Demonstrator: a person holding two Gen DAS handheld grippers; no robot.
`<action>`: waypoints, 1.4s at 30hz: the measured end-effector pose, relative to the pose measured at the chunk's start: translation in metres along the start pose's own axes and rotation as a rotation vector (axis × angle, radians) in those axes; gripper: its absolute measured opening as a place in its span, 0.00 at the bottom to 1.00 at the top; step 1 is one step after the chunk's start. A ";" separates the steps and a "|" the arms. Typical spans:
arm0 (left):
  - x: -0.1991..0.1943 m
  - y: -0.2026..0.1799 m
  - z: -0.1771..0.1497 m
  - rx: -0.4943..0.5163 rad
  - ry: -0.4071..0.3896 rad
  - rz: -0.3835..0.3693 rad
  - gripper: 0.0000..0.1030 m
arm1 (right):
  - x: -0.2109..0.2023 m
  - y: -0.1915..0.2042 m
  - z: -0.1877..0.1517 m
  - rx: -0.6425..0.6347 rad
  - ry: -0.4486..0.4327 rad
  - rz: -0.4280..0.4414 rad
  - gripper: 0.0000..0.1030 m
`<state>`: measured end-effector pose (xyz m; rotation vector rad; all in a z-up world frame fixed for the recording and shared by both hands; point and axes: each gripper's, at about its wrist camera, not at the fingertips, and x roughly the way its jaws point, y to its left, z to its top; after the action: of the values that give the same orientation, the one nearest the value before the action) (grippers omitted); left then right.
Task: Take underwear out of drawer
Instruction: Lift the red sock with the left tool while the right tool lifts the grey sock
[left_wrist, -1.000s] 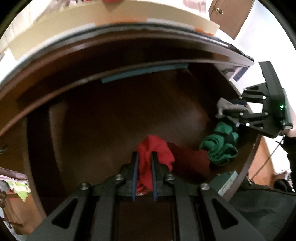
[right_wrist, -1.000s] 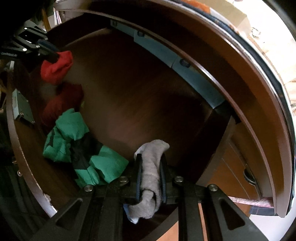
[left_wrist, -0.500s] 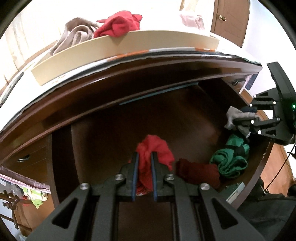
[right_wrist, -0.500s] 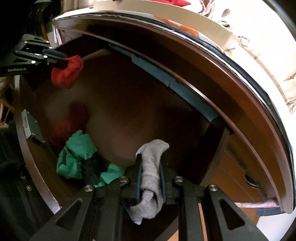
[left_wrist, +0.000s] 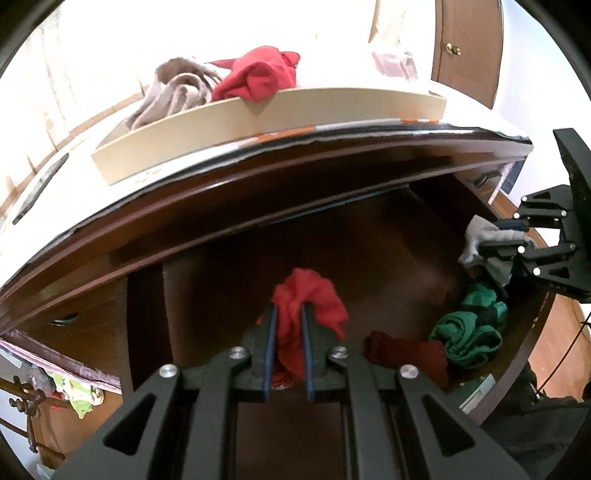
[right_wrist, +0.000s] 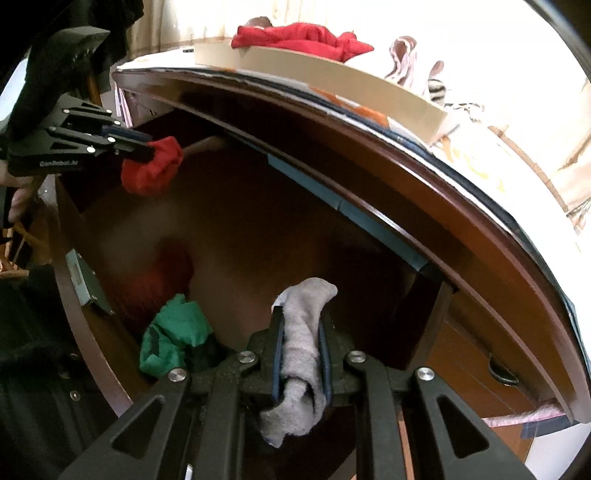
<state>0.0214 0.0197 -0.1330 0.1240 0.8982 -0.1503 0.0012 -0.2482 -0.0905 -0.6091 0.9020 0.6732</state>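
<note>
Your left gripper (left_wrist: 288, 325) is clamped on the crumpled red cotton underwear (left_wrist: 308, 295), your right gripper (right_wrist: 301, 332) on the limp grey knit pair (right_wrist: 303, 332), both above the dark wooden drawer (left_wrist: 369, 251). The shallow beige tray (left_wrist: 258, 122) sits up and ahead, nearer your left.

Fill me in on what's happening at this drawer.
A person is emptying an open wooden drawer with a handheld gripper in each hand. The left gripper is shut on a bright red garment, and the right gripper is shut on a grey one; both are held above the drawer floor. A green garment and a dark red one lie in the drawer. A shallow tray on the dresser top already holds red and beige clothes.
</note>
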 end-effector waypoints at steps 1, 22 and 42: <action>-0.001 0.000 0.000 -0.002 -0.004 0.003 0.10 | -0.005 -0.001 0.001 0.001 -0.008 -0.002 0.17; -0.023 -0.004 -0.001 -0.030 -0.157 0.112 0.10 | -0.036 -0.010 -0.022 0.017 -0.158 0.010 0.17; -0.051 0.004 0.008 -0.052 -0.295 0.178 0.10 | -0.058 -0.004 -0.012 0.035 -0.281 0.000 0.17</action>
<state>-0.0031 0.0261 -0.0884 0.1288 0.5926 0.0217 -0.0276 -0.2750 -0.0457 -0.4691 0.6501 0.7212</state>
